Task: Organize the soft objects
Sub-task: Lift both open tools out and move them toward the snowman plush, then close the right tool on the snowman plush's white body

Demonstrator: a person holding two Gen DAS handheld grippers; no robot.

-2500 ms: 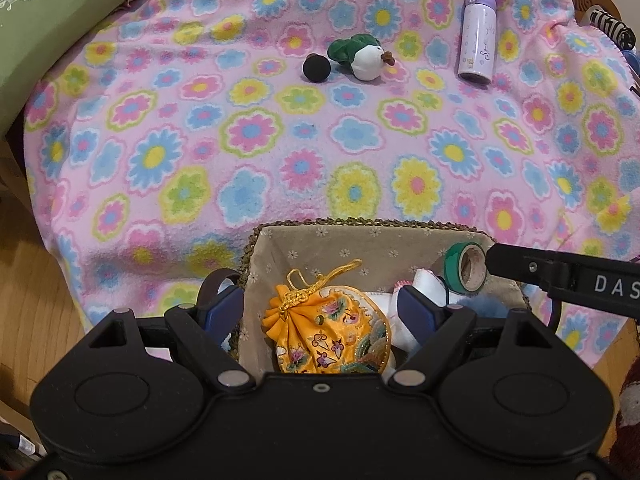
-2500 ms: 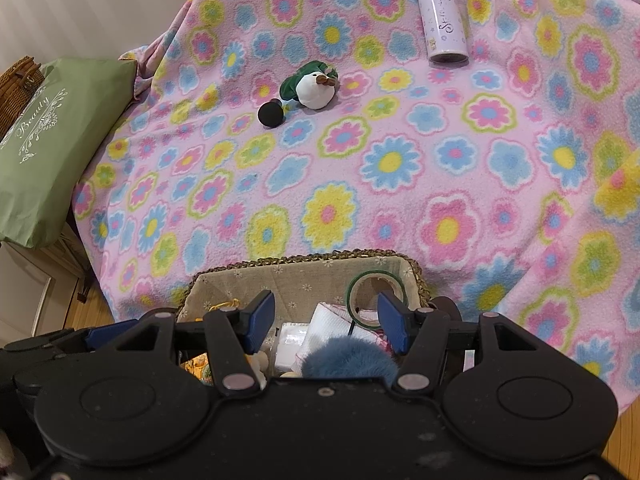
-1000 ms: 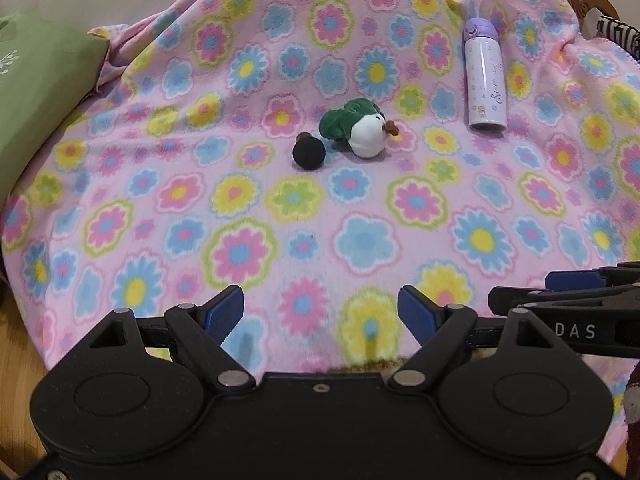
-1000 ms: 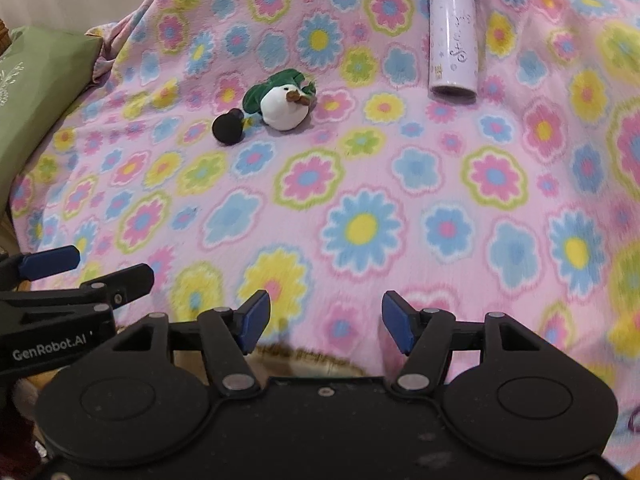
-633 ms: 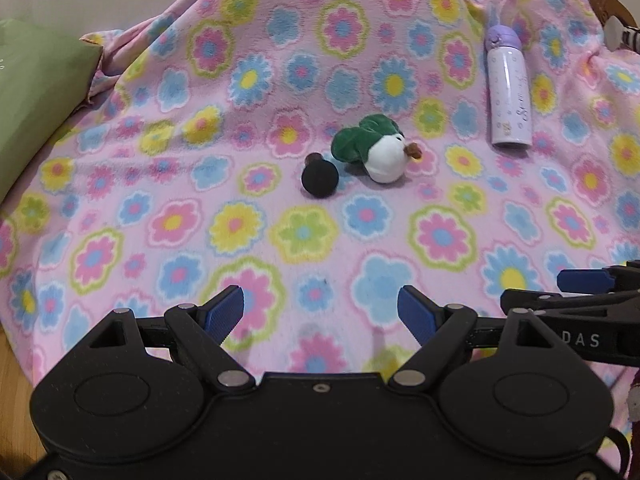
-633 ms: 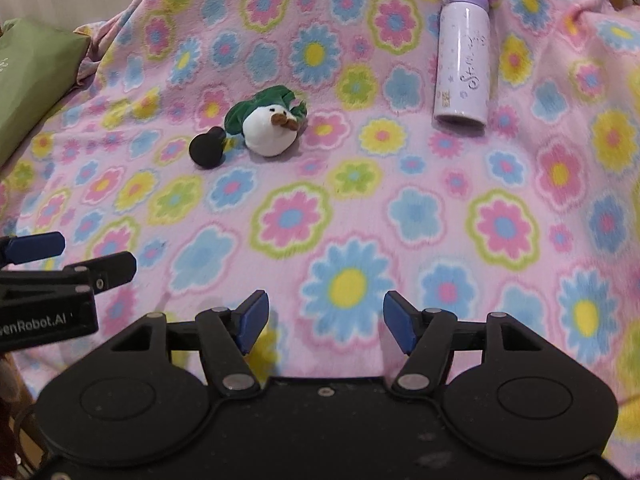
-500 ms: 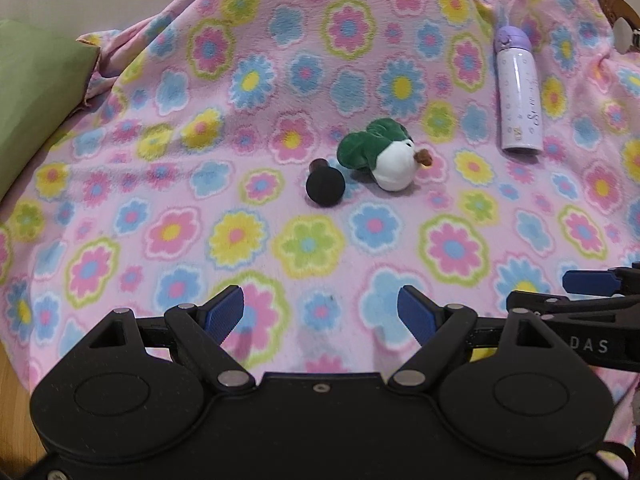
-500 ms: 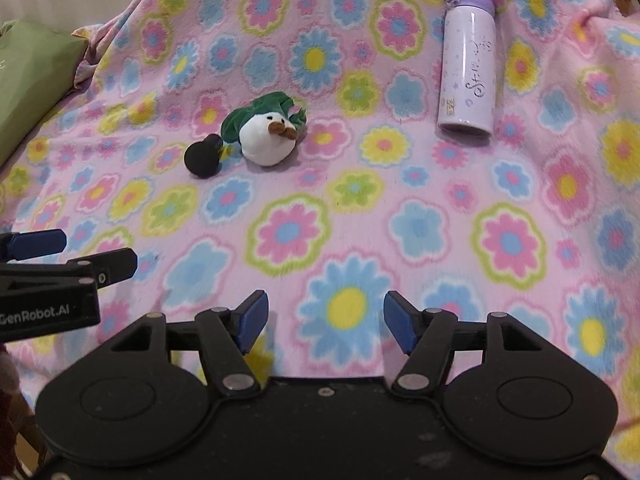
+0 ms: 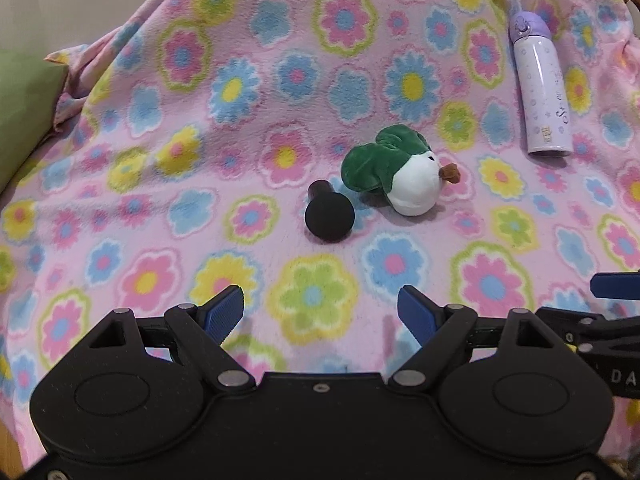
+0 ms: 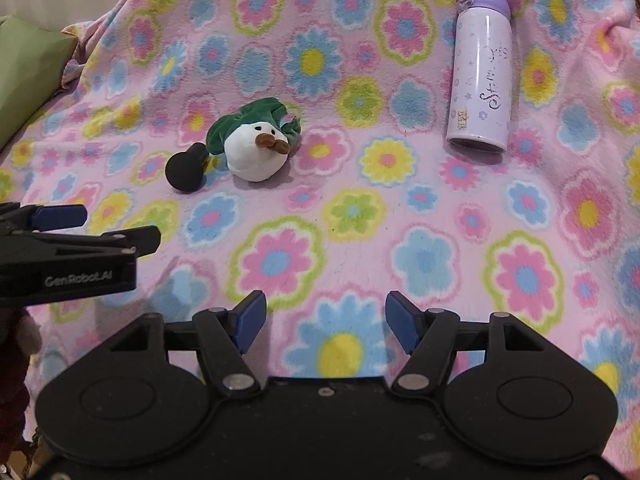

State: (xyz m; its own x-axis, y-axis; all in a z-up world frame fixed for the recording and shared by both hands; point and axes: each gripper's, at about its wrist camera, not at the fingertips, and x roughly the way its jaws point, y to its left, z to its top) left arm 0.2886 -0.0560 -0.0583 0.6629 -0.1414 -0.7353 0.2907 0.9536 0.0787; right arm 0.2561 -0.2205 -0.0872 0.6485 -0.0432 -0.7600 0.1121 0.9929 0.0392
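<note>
At the far left, off to the left claw's left side, lies one green cushion, partly cut off by the frame edge. One pink fleece blanket printed with flowers covers the whole surface under both claws. The left claw hangs over it with its jaws spread wide and nothing between them. Ahead of that claw and a little to its right lies one black round-headed object with a short stem, and just beside it, further right, lies the one plush toy, white-faced with a green hood and brown beak. The right claw hovers over the blanket too, its jaws opening and empty; the plush toy sits ahead of it to its left. Further right, ahead of the right claw, one lilac bottle lies on its side, well apart from the toy.
</note>
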